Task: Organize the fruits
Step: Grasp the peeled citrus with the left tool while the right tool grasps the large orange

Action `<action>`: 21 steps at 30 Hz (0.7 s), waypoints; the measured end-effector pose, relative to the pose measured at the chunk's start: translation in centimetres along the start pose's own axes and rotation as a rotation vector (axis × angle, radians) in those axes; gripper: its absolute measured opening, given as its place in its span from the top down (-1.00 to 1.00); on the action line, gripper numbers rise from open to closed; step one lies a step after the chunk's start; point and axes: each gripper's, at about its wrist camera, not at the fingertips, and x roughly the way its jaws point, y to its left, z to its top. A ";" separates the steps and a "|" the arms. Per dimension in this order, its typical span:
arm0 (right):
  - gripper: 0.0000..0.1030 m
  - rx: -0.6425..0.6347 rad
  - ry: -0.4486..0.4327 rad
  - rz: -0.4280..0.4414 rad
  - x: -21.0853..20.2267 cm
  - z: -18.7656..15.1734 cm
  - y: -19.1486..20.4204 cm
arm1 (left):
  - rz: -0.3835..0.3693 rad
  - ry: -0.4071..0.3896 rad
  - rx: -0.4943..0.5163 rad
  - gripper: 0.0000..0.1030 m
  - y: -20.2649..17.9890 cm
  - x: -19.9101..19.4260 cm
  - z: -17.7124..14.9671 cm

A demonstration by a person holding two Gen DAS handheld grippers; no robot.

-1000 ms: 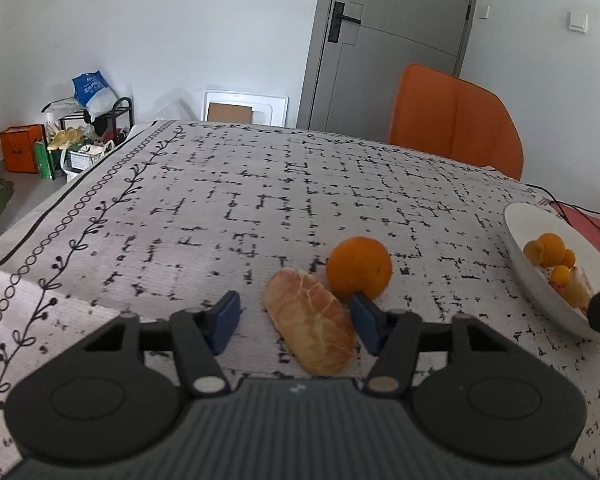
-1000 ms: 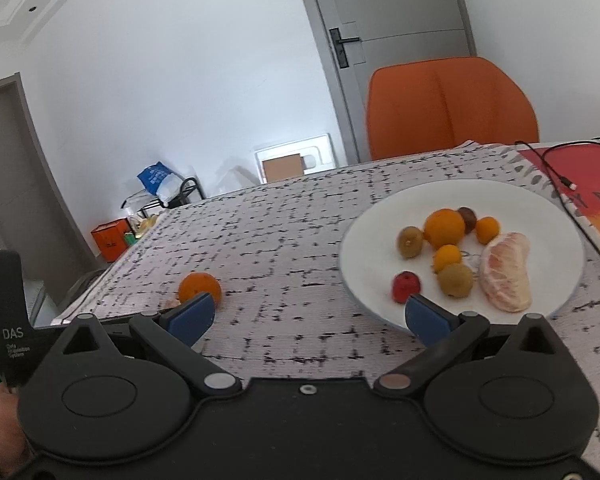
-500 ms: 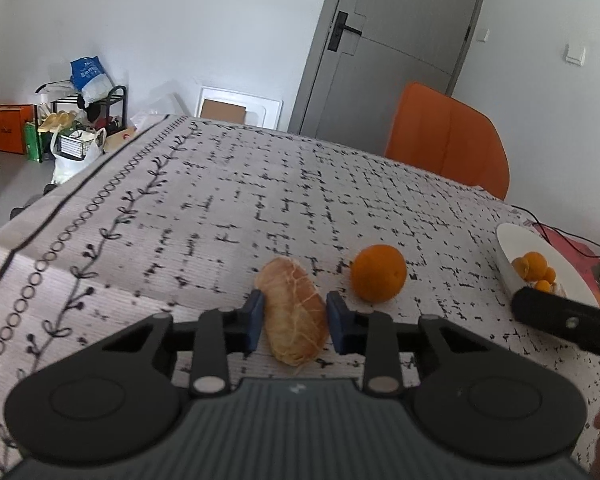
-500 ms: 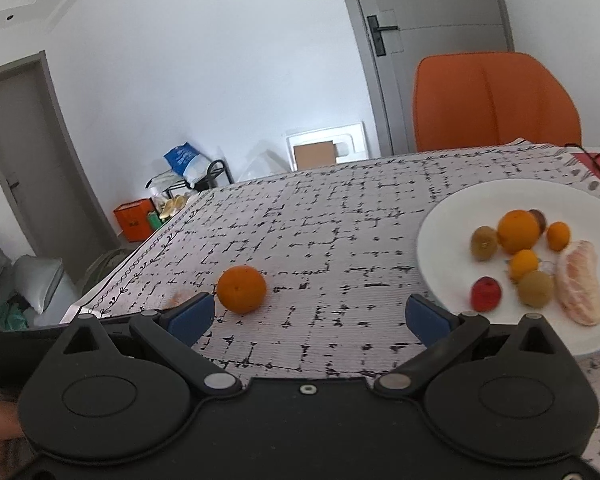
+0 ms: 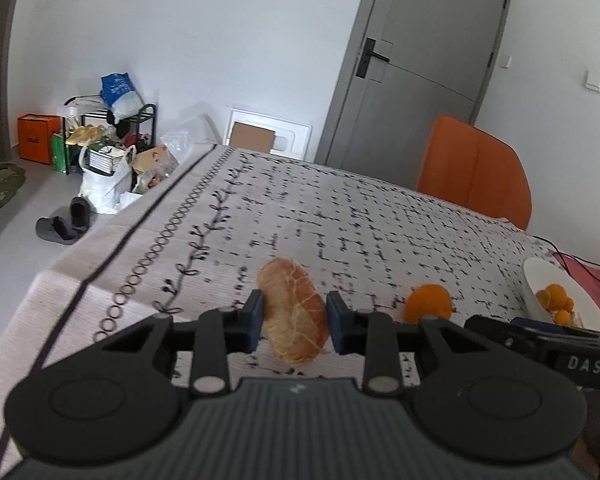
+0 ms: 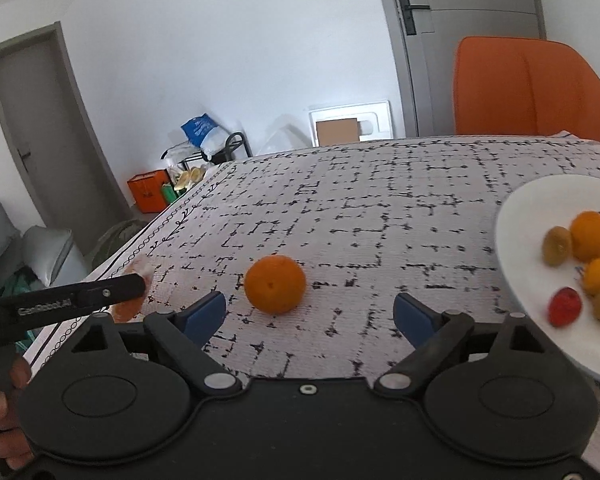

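My left gripper [image 5: 296, 322] is shut on a peeled pomelo segment [image 5: 294, 316] and holds it above the patterned tablecloth. An orange [image 5: 428, 303] lies on the cloth to its right. In the right wrist view the same orange [image 6: 275, 284] sits just ahead of my open, empty right gripper [image 6: 310, 318], left of centre between the fingers. A white plate [image 6: 520, 216] at the right holds several small fruits: an orange, kiwis and a red one. The plate also shows in the left wrist view [image 5: 534, 276].
An orange chair [image 6: 532, 88] stands behind the table's far edge. The table's left edge [image 5: 112, 264] drops to the floor with bags and a rack. The left gripper's arm [image 6: 60, 302] crosses the right wrist view at the left.
My left gripper closed on the pomelo segment and lifted it off the cloth. My right gripper swung left from the plate toward the orange, staying open.
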 end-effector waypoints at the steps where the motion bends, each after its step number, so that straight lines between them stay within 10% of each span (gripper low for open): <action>1: -0.72 -0.006 0.002 -0.002 0.2 0.1 0.2 | 0.005 -0.003 0.000 0.38 0.2 -0.1 0.0; 12: -0.61 -0.045 0.032 -0.009 3.2 1.0 2.5 | 0.037 -0.024 -0.010 0.38 1.8 -0.8 0.6; 16: 0.22 -0.087 0.051 -0.050 4.1 0.7 3.1 | 0.038 -0.026 -0.009 0.38 1.9 -1.1 0.7; 21: 0.23 -0.090 0.015 -0.092 3.1 0.3 2.9 | 0.029 -0.031 -0.001 0.38 1.4 -1.3 0.6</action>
